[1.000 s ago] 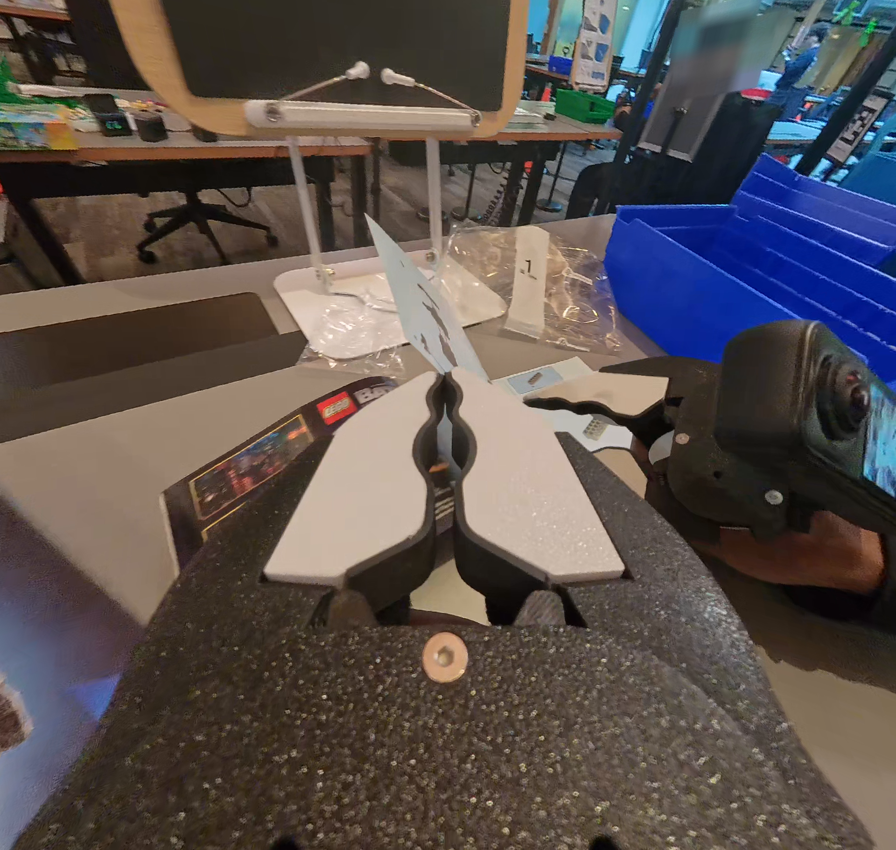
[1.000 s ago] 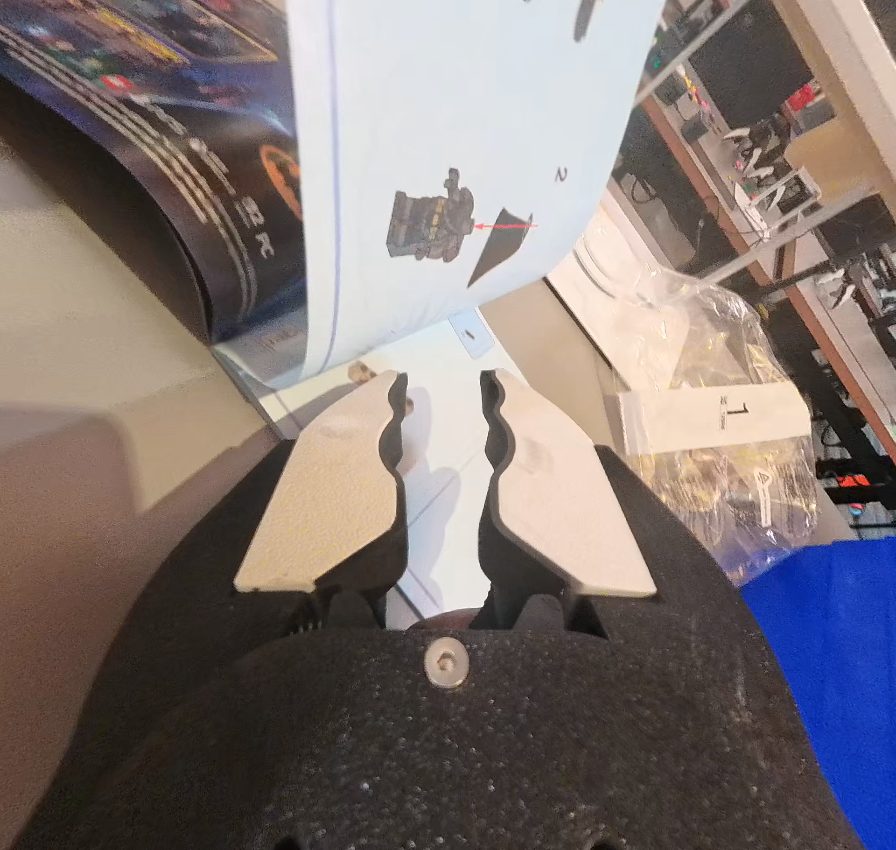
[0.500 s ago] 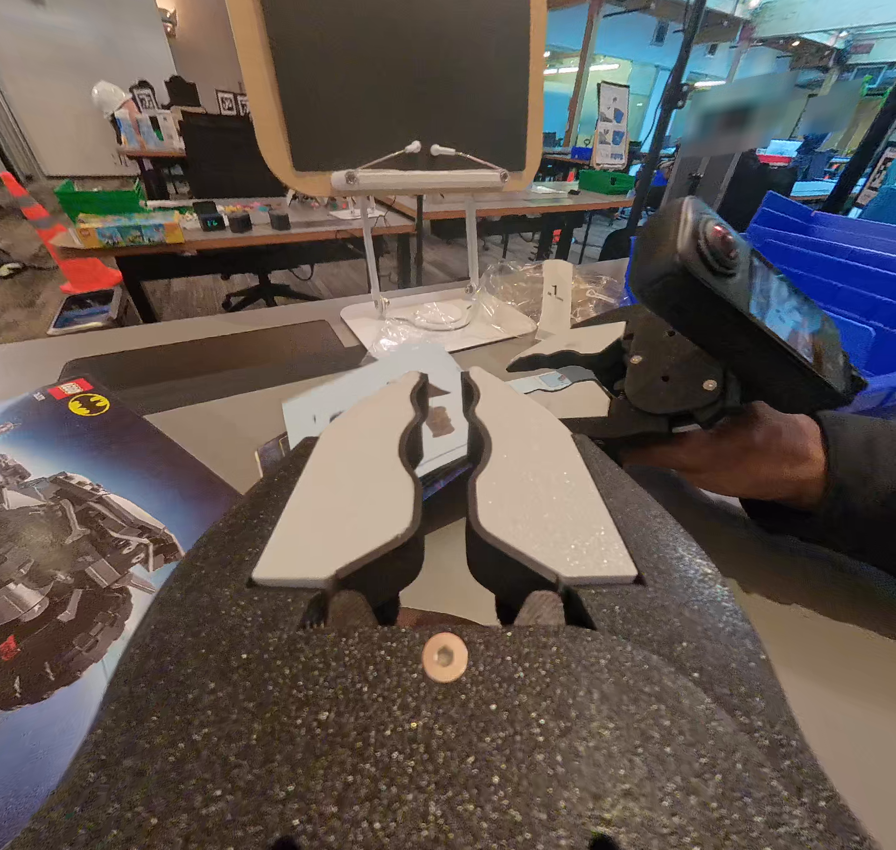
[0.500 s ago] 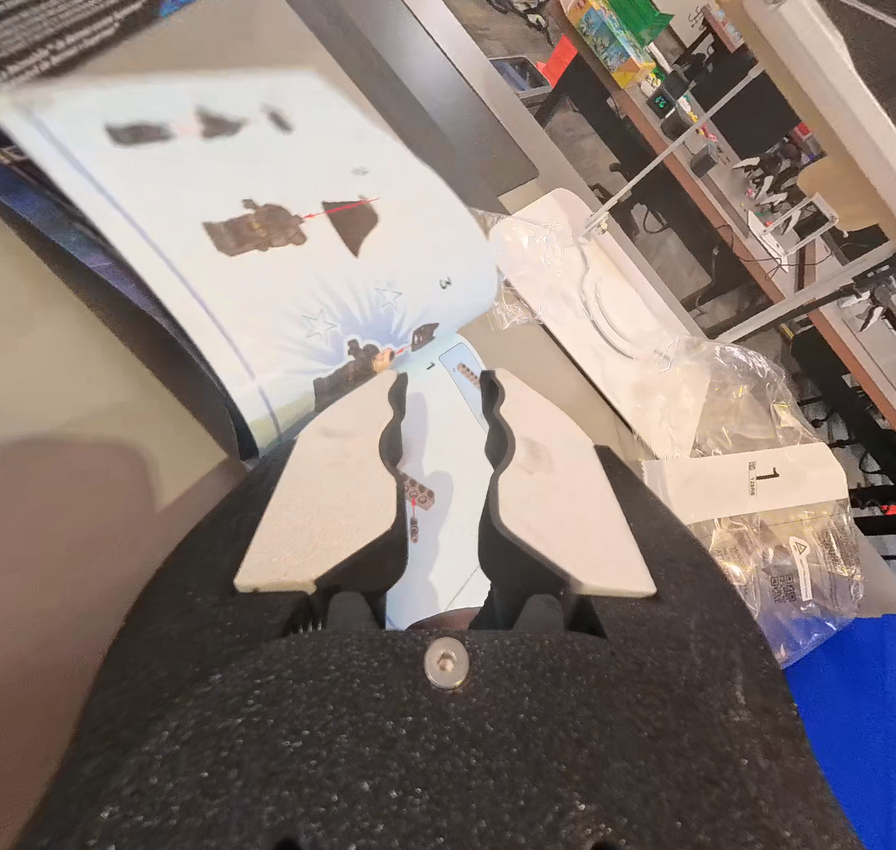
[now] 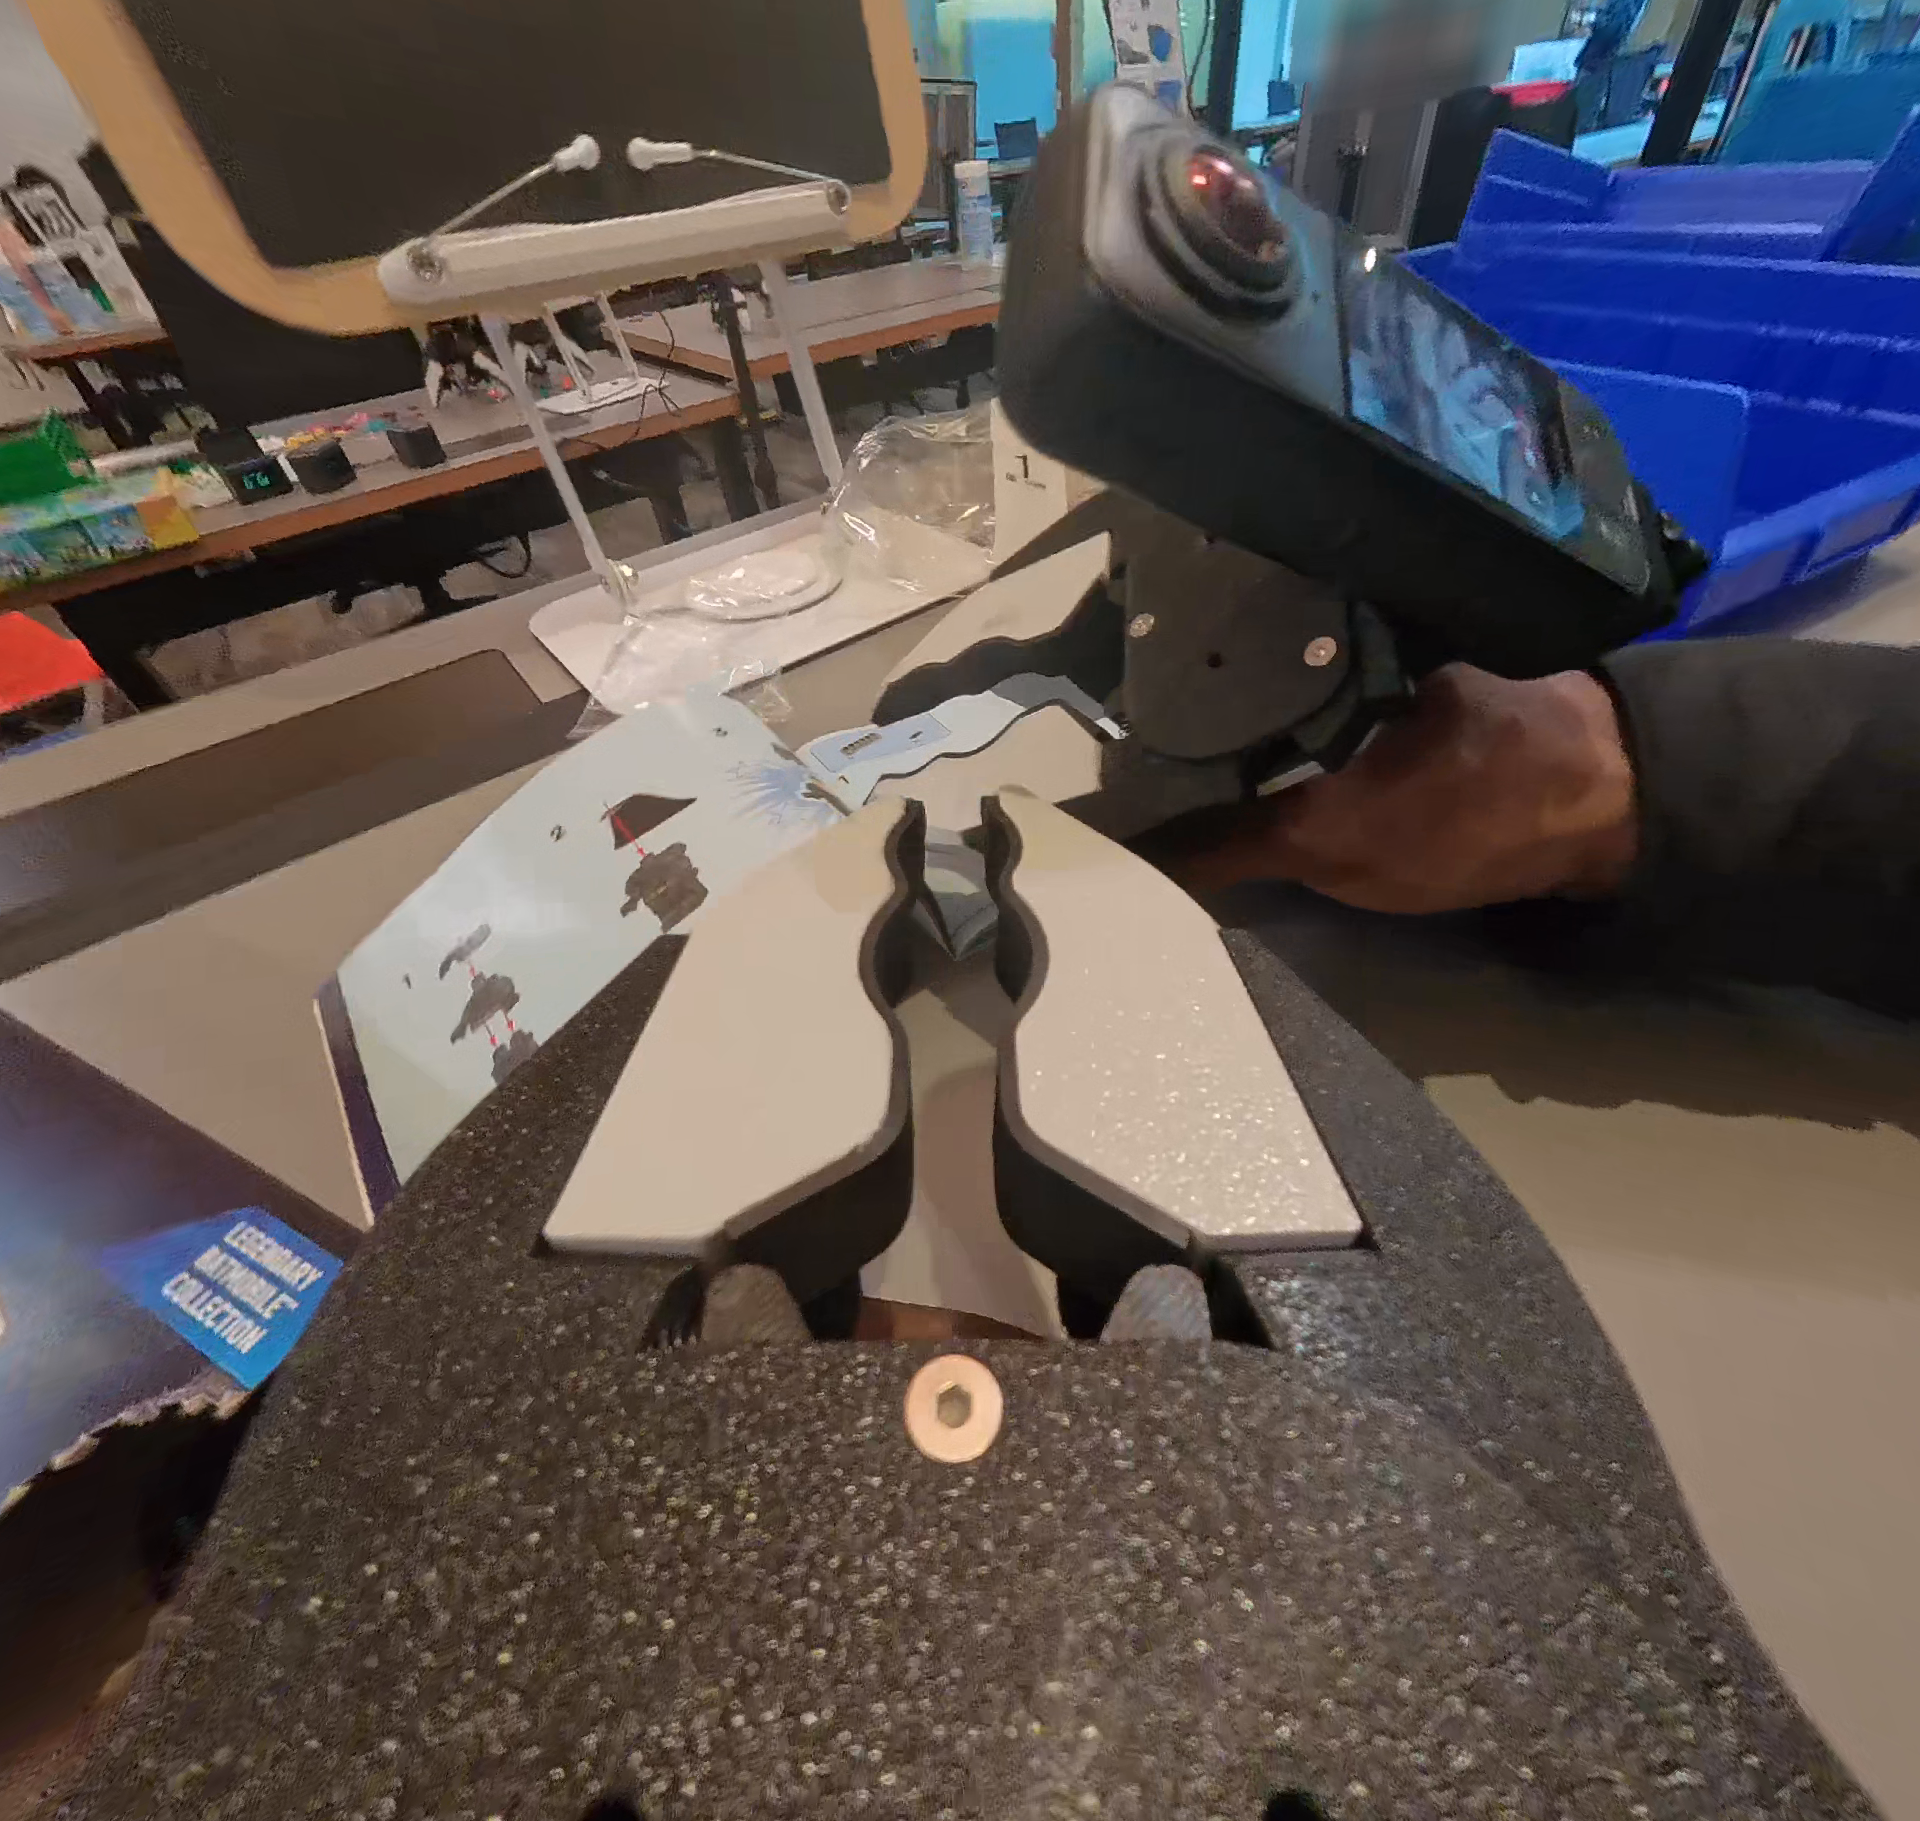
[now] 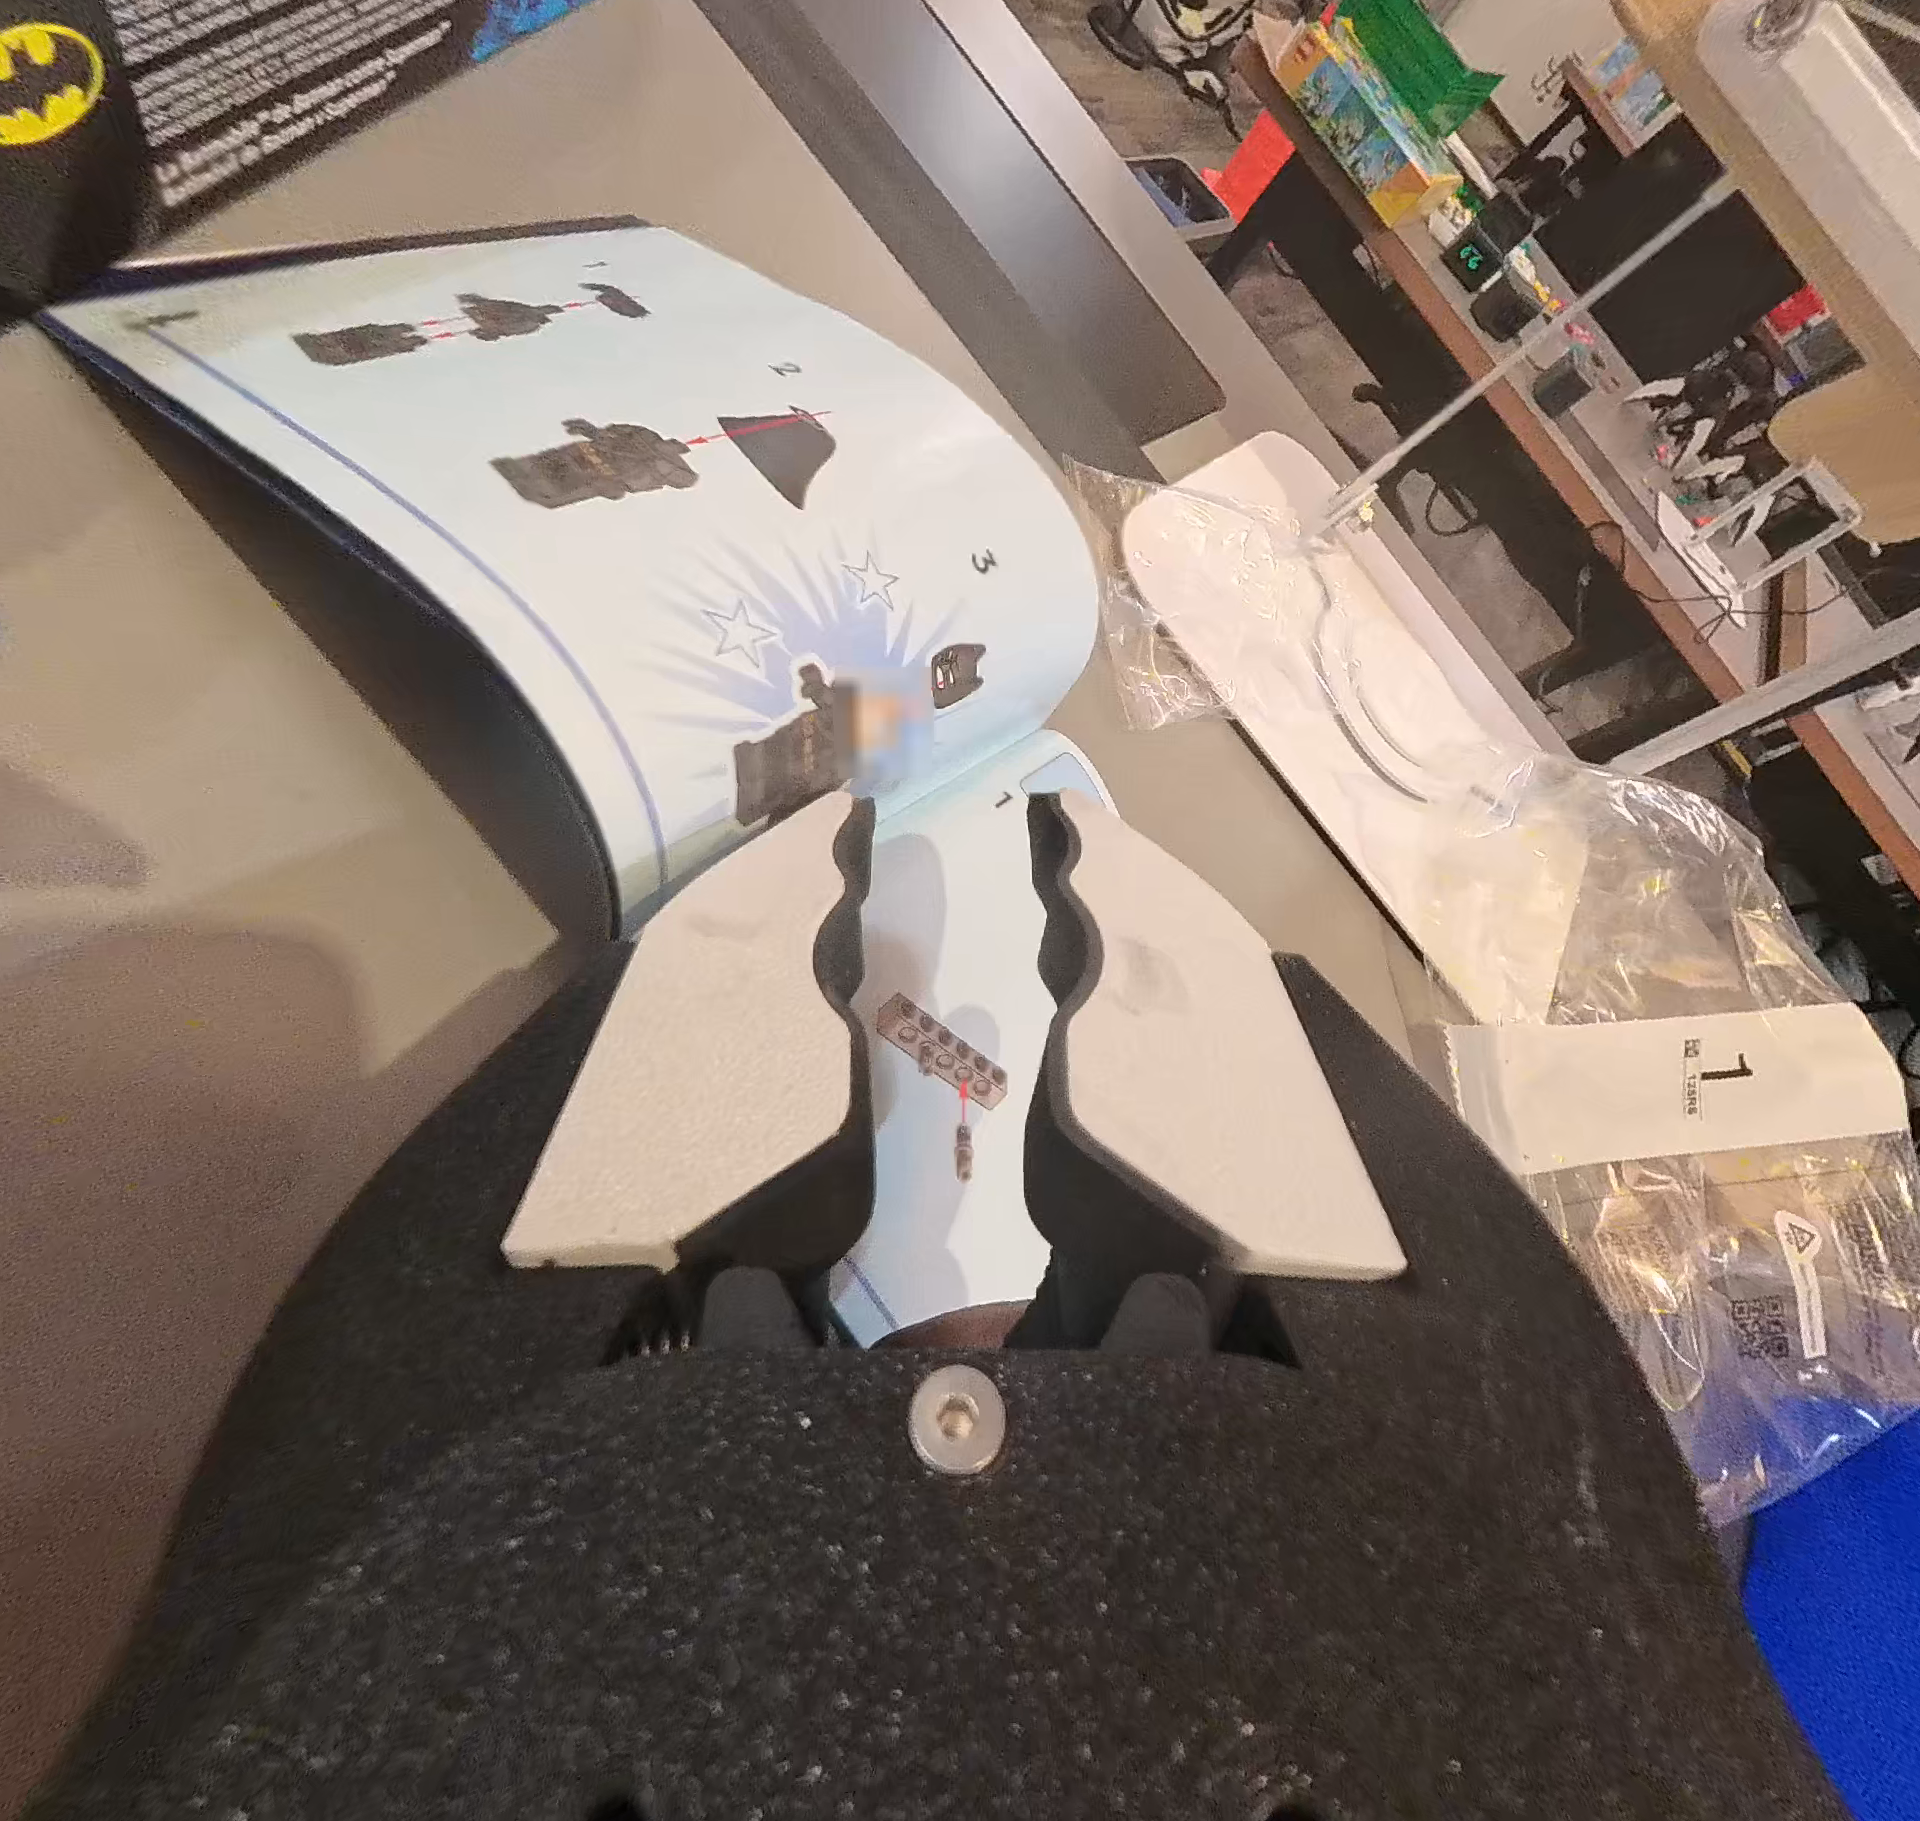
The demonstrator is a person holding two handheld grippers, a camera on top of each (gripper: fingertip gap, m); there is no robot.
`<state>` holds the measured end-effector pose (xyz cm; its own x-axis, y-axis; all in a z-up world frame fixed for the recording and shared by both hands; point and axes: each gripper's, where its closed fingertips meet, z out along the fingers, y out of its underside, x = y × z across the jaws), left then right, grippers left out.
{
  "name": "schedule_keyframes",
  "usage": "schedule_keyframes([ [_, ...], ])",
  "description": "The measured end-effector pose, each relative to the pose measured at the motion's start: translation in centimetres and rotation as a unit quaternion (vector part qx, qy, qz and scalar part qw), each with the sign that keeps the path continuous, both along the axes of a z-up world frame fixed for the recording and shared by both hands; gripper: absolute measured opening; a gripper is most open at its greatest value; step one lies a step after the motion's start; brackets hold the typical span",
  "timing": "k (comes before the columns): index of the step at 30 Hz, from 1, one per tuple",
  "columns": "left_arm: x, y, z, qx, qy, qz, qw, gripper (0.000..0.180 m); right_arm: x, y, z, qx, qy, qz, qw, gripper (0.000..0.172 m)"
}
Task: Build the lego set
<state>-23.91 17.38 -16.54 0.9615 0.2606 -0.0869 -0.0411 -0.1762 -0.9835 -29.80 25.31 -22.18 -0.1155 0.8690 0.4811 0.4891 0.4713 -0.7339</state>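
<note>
Left gripper (image 5: 943, 815) jaws are held slightly apart over booklet (image 6: 582, 483) (page curled); right gripper (image 6: 943, 815) jaws apart above it.

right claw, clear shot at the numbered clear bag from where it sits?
Probably yes. The right claw is open and holds nothing, over the open booklet. The clear bag lies just to its right on the table, with nothing between them.

The left gripper (image 5: 943, 815), before closed on the booklet page (image 5: 582, 898), now stands a little open and empty. The page, before upright, now curves down at the frame's left.
</note>
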Motion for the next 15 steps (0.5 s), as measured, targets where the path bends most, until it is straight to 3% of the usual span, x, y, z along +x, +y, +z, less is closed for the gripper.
schedule_keyframes([
  [6,0.44,0.27,-0.23,-0.017,0.043,-0.002,0.999,0.01,-0.06,-0.36,0.15,-0.01,0.007,0.009,1.0,0.03],
  [15,-0.18,-0.1,-0.49,-0.009,-0.041,-0.012,0.999,0.005,-0.04,-0.87,0.48,-0.028,0.02,0.018,0.999,0.029],
])
